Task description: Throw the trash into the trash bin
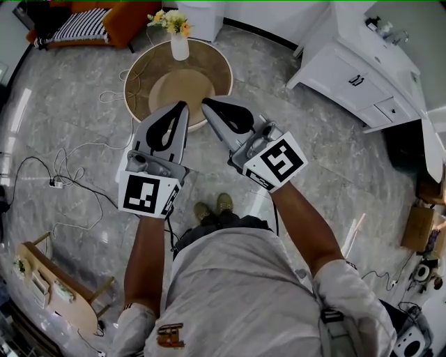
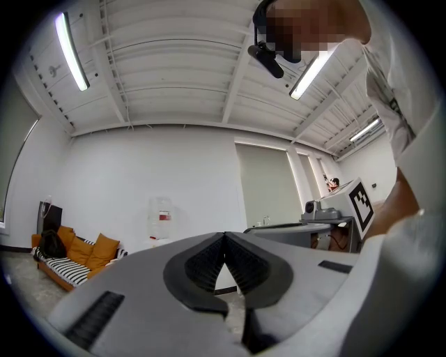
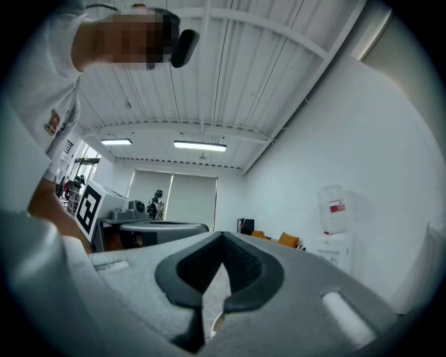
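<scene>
Risk at left: loose cables (image 1: 77, 150) on the floor could snag a foot. Centre frame, left gripper (image 1: 182, 106) and right gripper (image 1: 206, 103) are both pressed together with nothing between the jaws; a forward swing could tip the vase (image 1: 180, 46), which holds flowers (image 1: 171, 21), on the round table (image 1: 143, 70). I can't pick out any trash or trash bin in any view.

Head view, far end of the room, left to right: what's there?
orange sofa → flower vase on the round table → white cabinet
</scene>
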### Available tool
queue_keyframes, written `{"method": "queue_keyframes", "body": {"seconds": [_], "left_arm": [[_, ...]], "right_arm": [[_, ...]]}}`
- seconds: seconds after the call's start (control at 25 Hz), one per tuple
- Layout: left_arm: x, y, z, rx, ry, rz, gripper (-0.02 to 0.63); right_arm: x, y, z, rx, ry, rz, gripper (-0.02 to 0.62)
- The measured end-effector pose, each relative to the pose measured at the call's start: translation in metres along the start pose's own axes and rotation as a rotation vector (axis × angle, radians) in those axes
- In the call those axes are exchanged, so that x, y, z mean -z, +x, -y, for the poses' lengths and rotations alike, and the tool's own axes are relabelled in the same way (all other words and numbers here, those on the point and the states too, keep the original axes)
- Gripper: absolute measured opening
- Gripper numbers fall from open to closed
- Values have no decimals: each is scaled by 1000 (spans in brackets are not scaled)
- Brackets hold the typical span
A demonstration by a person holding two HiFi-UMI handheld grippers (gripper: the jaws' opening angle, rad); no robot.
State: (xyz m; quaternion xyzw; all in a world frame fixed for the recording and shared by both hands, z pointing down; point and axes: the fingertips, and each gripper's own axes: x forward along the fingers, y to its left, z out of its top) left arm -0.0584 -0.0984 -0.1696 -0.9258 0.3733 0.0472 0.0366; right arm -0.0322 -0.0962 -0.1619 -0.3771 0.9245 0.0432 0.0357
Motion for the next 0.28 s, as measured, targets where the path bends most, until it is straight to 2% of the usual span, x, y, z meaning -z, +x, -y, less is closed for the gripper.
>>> {"method": "queue_keyframes", "body": {"seconds": [0.28], "left_arm": [[-2,-6,7,-11,-6,8,-2]], "right_arm": [[-1,-10,-7,-4,-1,-8,0]]}}
